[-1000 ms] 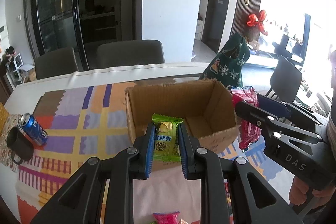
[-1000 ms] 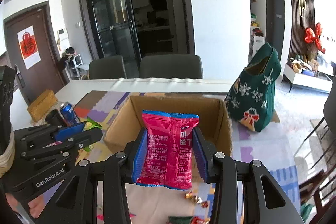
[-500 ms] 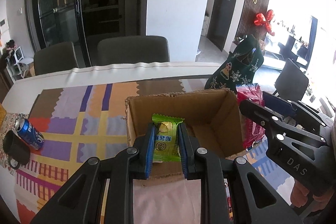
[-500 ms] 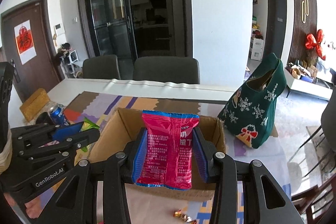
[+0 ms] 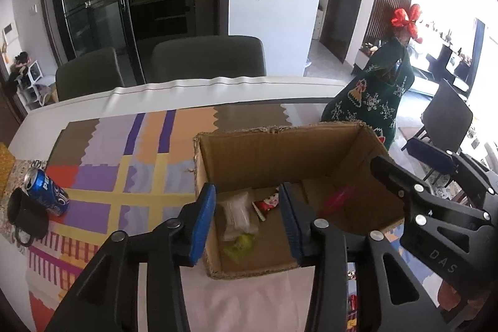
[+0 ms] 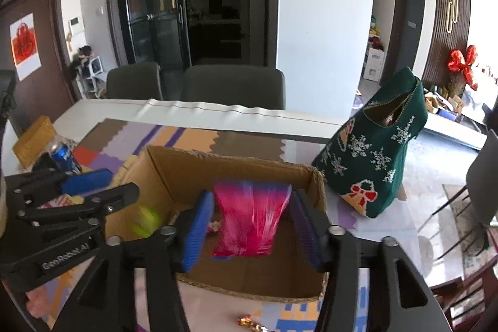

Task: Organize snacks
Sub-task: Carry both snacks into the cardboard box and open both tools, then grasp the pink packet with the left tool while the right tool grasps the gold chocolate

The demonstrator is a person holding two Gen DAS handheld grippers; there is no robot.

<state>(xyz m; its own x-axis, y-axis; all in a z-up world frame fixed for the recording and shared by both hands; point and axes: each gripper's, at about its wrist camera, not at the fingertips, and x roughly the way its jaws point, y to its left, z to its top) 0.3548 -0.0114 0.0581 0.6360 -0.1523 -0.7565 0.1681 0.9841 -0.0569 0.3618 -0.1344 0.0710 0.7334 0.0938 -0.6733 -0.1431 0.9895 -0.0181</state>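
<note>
Hovering over the cardboard box (image 5: 289, 151) at centre frame, the left gripper (image 5: 247, 220) was spreading, its green snack (image 5: 239, 243) loose on the box floor; the right gripper (image 6: 250, 226) was spreading too, the blurred pink packet (image 6: 249, 217) between its pads, apparently untouched.

The cardboard box (image 5: 280, 151) stands open-topped, its walls ringing the way in. A green bag (image 6: 379, 157) stands just right; a can (image 5: 46, 192) lies well left.

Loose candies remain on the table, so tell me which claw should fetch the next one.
Probably right. The right claw is opening and the pink packet is falling free into the cardboard box; a wrapped candy lies just below it. The left claw, also opening, shows only candy edges off to its side.
</note>
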